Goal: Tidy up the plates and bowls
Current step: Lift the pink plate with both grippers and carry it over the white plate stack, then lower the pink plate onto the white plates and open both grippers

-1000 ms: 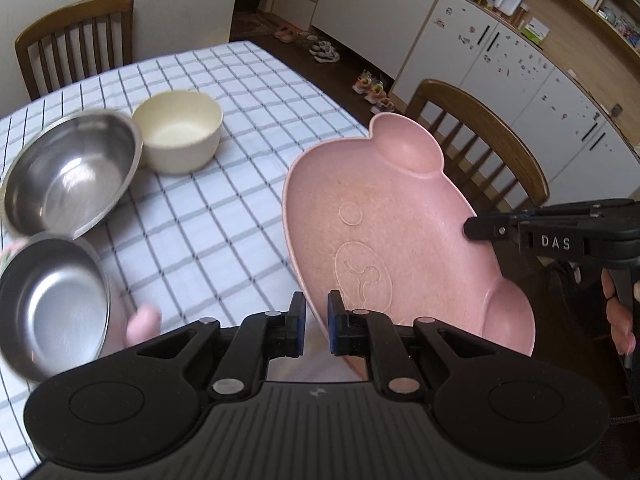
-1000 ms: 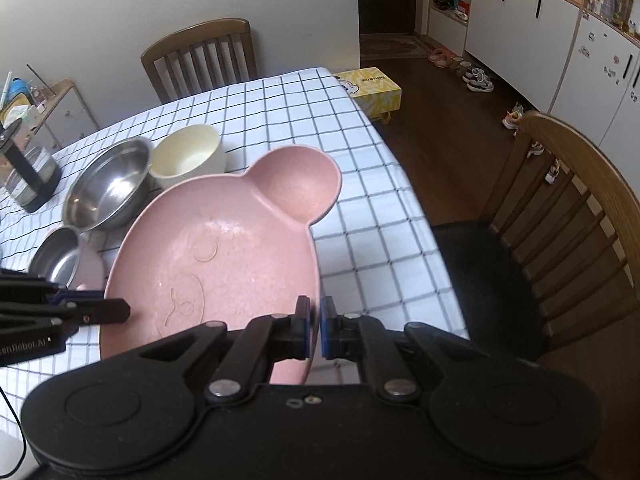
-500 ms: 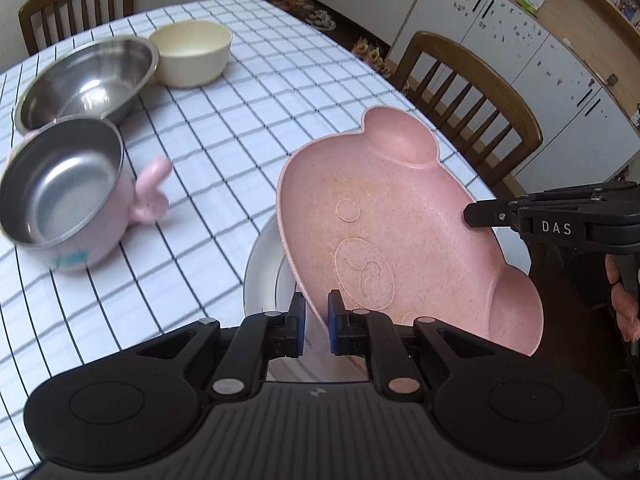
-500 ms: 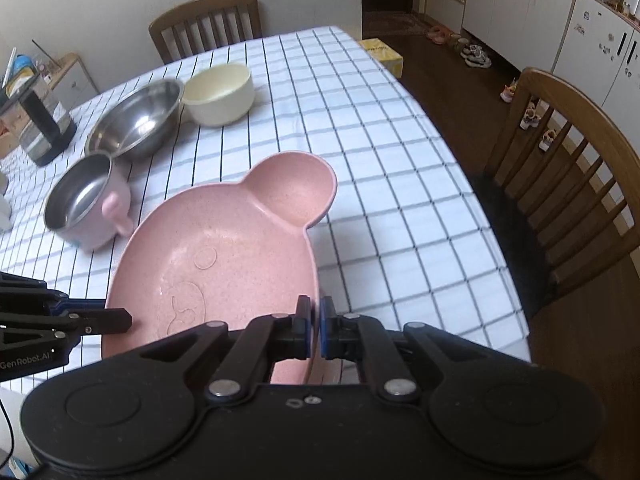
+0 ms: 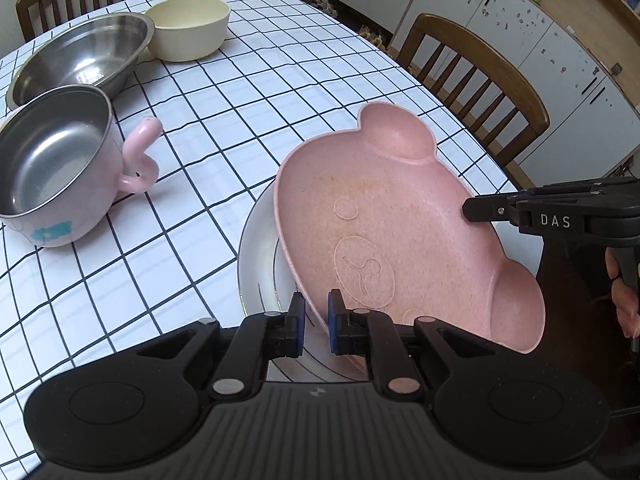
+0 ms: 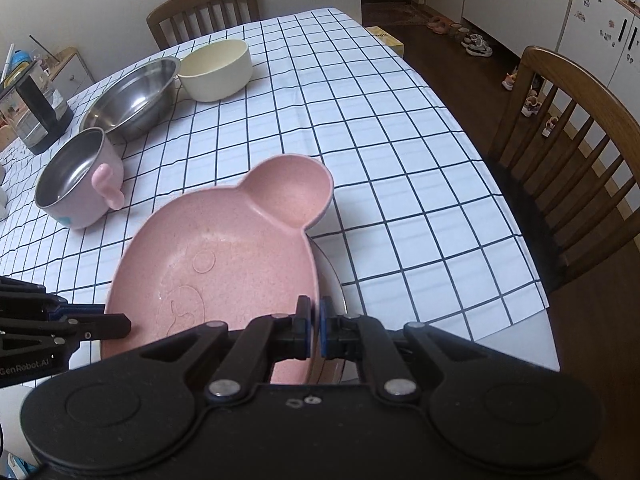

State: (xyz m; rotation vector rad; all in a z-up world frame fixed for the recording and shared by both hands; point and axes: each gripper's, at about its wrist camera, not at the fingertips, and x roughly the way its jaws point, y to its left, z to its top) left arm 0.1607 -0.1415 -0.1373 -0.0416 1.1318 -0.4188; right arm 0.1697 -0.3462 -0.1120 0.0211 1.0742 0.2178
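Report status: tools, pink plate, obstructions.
Left tool and right tool both shut on pink bear plate rim. Plate tilted above white plate. Nothing in the way.

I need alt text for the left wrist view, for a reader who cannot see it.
Both the left gripper and the right gripper grip a pink bear-shaped plate by its rim, above a white plate on a checked tablecloth. Left of it stand a pink cup, a steel bowl and a cream bowl.
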